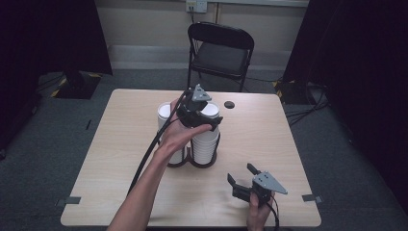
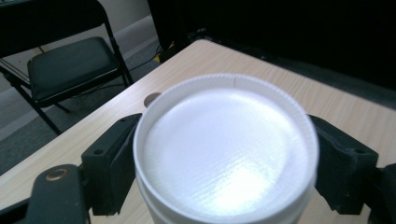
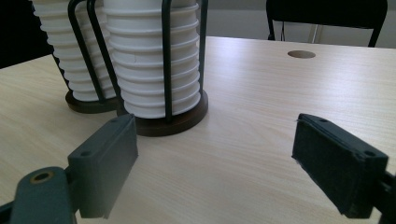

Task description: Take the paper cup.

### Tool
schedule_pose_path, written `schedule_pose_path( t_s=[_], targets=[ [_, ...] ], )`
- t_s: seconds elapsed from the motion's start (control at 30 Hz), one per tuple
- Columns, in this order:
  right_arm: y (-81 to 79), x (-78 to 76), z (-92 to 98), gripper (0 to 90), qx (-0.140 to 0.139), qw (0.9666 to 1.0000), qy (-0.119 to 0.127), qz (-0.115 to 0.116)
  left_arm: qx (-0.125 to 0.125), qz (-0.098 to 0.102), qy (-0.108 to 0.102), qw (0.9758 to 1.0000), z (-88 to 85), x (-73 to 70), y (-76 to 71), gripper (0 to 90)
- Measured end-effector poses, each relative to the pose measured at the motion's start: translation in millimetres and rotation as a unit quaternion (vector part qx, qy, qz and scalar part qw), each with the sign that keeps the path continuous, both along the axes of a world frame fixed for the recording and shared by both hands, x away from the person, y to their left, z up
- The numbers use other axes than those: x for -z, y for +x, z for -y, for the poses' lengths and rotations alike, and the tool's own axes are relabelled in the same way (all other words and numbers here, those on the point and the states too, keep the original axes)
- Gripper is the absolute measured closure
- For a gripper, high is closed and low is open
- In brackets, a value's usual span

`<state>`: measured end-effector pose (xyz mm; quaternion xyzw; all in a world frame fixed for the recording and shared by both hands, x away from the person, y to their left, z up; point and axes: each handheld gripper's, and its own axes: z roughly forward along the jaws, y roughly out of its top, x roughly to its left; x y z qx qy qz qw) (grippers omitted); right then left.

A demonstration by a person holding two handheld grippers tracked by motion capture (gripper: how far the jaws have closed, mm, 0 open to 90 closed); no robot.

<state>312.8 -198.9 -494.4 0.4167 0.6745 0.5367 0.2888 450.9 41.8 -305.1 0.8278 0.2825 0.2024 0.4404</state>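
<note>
Left gripper [image 1: 198,111] reaching forward over right cup stack [image 1: 206,139], jaws clamped on top cup [image 2: 226,149]. Right gripper [image 1: 243,179] low near table [image 1: 269,130] front edge, jaws apart, empty. Left stack [image 1: 166,113] adjacent; chair [image 1: 220,50] beyond

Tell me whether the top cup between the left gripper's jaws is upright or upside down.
Upside down: the top cup shows a closed flat base facing up, no opening, in the left gripper view. It sits on the right-hand stack.
</note>
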Motion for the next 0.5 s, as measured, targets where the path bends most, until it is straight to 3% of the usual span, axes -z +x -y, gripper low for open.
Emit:
schedule_pose_path(
  t_s=[0.23,0.3,0.43,0.5],
  targets=[
    [0.6,-0.2,-0.9,14.0,-0.001,1.0000,-0.005,-0.003,0.008,-0.014,0.009,0.9998,1.8,7.0,4.8,19.9],
    [0.5,-0.1,-0.8,14.0,-0.001,1.0000,-0.004,-0.002,0.006,-0.020,0.000,0.9998,0.6,10.1,4.5,19.0],
    [0.3,-0.1,-1.0,14.0,0.000,1.0000,-0.004,-0.001,0.007,-0.016,0.014,0.9997,1.1,9.5,4.0,18.6],
    [0.1,-0.1,-0.8,14.0,0.001,1.0000,-0.003,0.000,0.008,-0.020,0.010,0.9997,1.0,10.1,4.2,18.6]
  ],
)
